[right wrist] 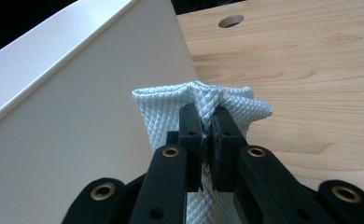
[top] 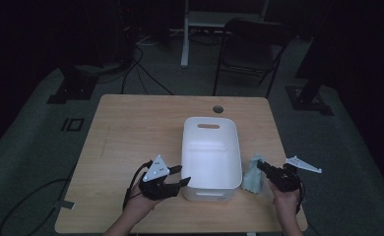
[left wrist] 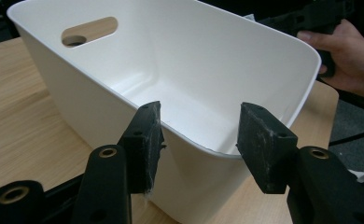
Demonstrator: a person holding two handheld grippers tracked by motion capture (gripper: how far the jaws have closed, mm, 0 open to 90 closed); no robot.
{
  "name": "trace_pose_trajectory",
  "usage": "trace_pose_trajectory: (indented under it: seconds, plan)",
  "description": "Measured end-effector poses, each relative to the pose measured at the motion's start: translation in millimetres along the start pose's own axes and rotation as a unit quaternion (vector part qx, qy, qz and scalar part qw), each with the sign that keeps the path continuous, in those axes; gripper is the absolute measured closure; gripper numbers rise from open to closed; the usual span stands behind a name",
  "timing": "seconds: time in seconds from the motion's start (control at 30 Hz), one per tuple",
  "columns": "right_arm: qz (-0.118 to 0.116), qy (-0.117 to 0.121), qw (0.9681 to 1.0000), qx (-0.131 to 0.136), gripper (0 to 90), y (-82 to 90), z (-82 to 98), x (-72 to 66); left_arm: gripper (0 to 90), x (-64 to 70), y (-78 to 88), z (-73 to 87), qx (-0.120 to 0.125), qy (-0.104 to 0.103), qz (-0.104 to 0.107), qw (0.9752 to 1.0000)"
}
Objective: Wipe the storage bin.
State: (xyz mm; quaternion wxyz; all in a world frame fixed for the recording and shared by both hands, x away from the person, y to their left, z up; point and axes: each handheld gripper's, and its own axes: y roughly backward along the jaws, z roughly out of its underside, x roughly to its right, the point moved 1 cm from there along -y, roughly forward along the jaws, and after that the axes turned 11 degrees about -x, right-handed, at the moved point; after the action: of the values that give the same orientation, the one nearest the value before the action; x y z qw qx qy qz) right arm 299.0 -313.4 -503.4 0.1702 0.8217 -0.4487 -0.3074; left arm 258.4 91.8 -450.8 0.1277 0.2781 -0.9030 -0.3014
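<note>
Cloth: a pale green waffle-weave cloth [right wrist: 203, 100] hangs pinched by its top fold, just beside the bin's right wall — lifted, I'd judge, to go over the rim.
Bin: the white plastic bin [top: 211, 129] sits mid-table [top: 131, 123], nothing visible inside it.
Right gripper [top: 263, 167]: jaws pressed tight on the cloth, bunching it.
Left gripper [left wrist: 199, 135]: jaws spread about halfway, hovering at the bin's near corner — neither pad touches the wall; probably poised to steady the bin.
</note>
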Motion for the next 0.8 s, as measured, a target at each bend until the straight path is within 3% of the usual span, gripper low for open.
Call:
trace_pose_trajectory:
  seconds: [0.27, 0.6, 0.7, 0.8]
  plan:
    - [-0.001, 0.004, 1.0, -0.002, 85.0, -0.9, -0.2, -0.9, 49.8, 4.7, -2.6, -6.2, -0.008, -0.014, 0.015, 0.9998]
    - [0.0, 0.0, 1.0, 0.004, 84.9, 3.5, -0.3, 1.8, 49.7, -5.0, -2.0, -21.7, 0.004, -0.008, 0.031, 0.9995]
    - [0.0, 0.0, 1.0, 0.004, 85.0, 3.9, -0.3, 1.9, 49.6, -8.5, -1.9, -32.1, 0.009, -0.021, 0.024, 0.9994]
    - [-0.001, 0.0, 1.0, 0.005, 84.9, 4.0, -0.6, 1.8, 49.7, -17.5, -4.1, -41.0, 0.017, -0.02, 0.023, 0.9994]
